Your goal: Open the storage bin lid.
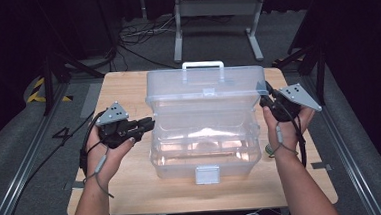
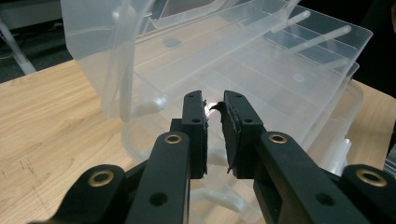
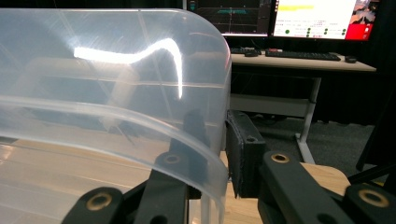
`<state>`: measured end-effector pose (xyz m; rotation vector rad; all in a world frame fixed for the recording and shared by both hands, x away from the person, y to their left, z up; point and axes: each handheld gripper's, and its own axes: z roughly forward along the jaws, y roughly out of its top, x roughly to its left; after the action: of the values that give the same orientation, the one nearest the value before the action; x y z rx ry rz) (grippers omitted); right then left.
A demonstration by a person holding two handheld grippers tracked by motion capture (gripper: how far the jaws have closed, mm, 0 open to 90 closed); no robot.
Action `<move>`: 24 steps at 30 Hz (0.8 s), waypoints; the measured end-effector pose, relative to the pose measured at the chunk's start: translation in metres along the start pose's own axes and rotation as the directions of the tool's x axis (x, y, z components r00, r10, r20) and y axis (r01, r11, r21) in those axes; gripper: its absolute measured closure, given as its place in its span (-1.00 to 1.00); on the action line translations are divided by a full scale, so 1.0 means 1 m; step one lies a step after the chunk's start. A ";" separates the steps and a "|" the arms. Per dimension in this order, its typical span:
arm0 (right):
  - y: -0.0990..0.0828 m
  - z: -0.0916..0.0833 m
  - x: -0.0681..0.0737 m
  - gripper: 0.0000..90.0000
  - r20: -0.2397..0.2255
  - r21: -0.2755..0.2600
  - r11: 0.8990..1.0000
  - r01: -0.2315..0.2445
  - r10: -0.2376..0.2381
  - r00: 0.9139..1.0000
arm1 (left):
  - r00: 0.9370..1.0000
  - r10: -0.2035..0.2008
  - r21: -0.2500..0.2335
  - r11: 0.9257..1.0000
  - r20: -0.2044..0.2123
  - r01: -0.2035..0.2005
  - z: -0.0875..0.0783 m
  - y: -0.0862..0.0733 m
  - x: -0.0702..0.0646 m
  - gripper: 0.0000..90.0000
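**A:** Clear plastic all over the high view: a translucent toolbox (image 1: 204,136) sits in the middle of the wooden table (image 1: 133,191), lid (image 1: 206,89) swung up and standing open, white handle (image 1: 203,65) at the far edge, grey latch (image 1: 207,174) on the near wall.

**B:** And the hands?

**A:** One on each side. Left tongs (image 1: 149,124) lie level, tips pointing at the box's left wall, just beside it. Right tongs (image 1: 264,99) are up at the lid's right end, right on the corner. Grey three-cornered plates ride on top of both.

**B:** Over to the left gripper view, then.

**A:** Left tongs (image 2: 214,112) show a narrow gap, pads close together and nothing between them. I can't tell whether the tips touch the plastic. Ahead is the lid's (image 2: 299,60) ribbed inside leaning back, the box's side wall (image 2: 105,60) standing at left, bare table (image 2: 51,121) beyond it.

**B:** So no grip on that side?

**A:** None that I can see. The jaws are narrow and empty.

**B:** Right gripper view?

**A:** Here's the hold. Right tongs (image 3: 219,140) straddle the lid's rounded edge (image 3: 201,154): one jaw sits behind the clear plastic and shows through it, the other pad (image 3: 243,149) sits on the outside, tight against the rim. They're closed on the lid.

**B:** Background?

**A:** A desk (image 3: 303,63) with a keyboard (image 3: 303,56) and lit monitors (image 3: 322,18), well apart from the table.
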<state>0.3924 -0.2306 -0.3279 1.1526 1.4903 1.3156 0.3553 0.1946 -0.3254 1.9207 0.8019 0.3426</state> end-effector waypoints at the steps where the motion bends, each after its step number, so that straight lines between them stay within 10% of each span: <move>1: 0.002 0.001 0.000 0.75 -0.001 0.006 1.000 -0.008 0.008 1.000 | 1.000 0.004 0.006 1.000 0.000 -0.004 -0.001 -0.001 -0.001 0.75; 24: 0.016 0.019 -0.001 0.75 0.026 0.030 0.999 -0.013 0.013 1.000 | 0.997 0.032 0.090 0.995 0.077 -0.039 -0.009 -0.016 -0.017 0.71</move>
<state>0.4132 -0.2268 -0.3142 1.1961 1.4907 1.2861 0.3314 0.1942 -0.3330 2.0227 0.7459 0.2573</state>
